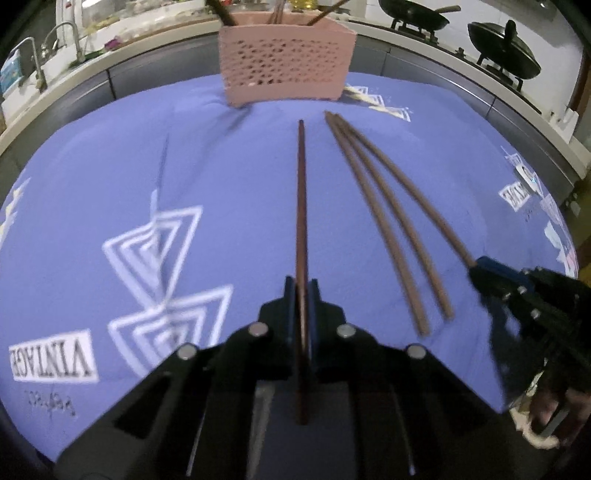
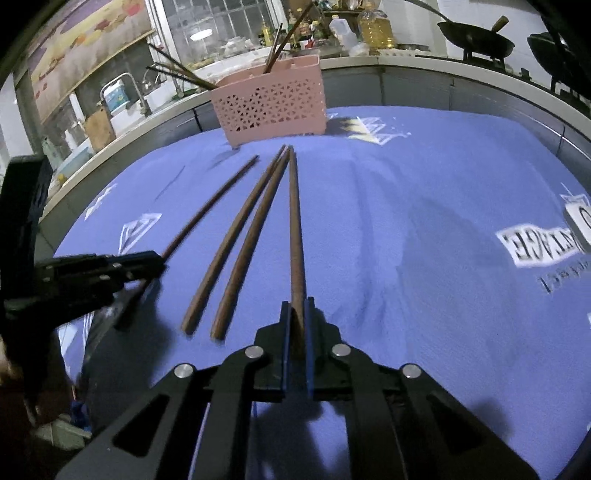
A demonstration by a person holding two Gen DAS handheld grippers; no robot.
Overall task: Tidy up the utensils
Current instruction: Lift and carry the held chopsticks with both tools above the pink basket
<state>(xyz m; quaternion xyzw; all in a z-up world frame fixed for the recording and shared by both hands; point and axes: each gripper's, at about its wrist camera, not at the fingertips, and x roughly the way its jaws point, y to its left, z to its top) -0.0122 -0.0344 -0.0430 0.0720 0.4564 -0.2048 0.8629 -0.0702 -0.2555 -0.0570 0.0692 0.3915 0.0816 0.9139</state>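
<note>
My left gripper (image 1: 303,291) is shut on a dark brown chopstick (image 1: 301,199) that points toward a pink perforated utensil basket (image 1: 286,66) at the far edge of the blue cloth. My right gripper (image 2: 297,314) is shut on another chopstick (image 2: 295,221), also pointing at the basket (image 2: 269,107). Two loose chopsticks (image 2: 236,243) lie side by side on the cloth between the grippers; they also show in the left wrist view (image 1: 384,221). The basket holds several chopsticks (image 2: 177,70). The right gripper appears at right in the left view (image 1: 476,271), the left gripper at left in the right view (image 2: 155,262).
A blue printed cloth (image 1: 110,177) covers the table. Behind it runs a counter with a sink and faucet (image 1: 62,40) at left and black woks (image 1: 502,48) on a stove at right. Bottles (image 2: 373,26) stand on the counter.
</note>
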